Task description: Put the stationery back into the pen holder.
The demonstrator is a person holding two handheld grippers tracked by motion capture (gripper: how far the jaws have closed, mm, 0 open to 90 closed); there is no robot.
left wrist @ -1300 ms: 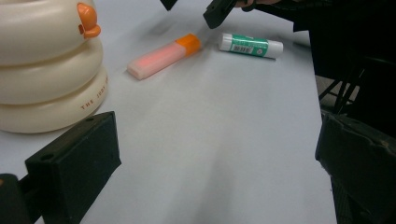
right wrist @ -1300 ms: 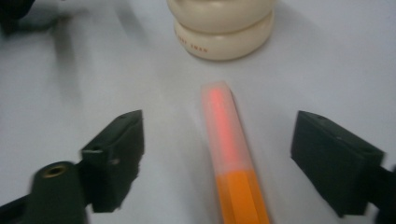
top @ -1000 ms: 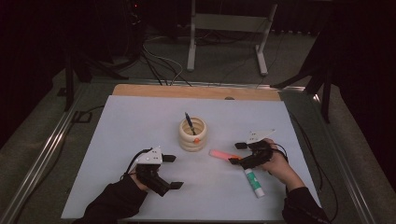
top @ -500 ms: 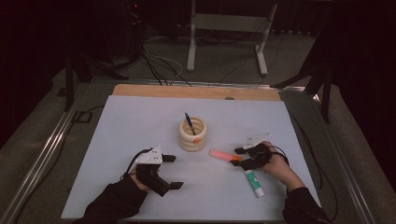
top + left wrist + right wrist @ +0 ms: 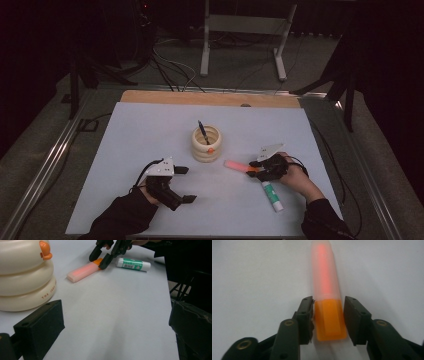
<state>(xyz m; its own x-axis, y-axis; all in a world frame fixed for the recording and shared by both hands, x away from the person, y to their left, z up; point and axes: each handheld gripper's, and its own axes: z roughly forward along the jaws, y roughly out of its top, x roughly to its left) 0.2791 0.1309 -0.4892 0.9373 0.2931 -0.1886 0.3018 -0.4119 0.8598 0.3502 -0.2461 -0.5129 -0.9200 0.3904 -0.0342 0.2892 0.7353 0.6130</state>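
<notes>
The flat highlighter with translucent pink cap and orange body (image 5: 327,302) lies on the white table sheet (image 5: 150,130), between the cream ringed pen holder (image 5: 206,145) and the white and green glue stick (image 5: 272,195). The right gripper (image 5: 328,315) sits low over its orange end, with one jaw on each side; the jaws have just been closing, and a thin gap is visible on the right, so they do not clamp it. The left gripper (image 5: 184,185) rests on the sheet near the holder, jaws wide apart.
</notes>
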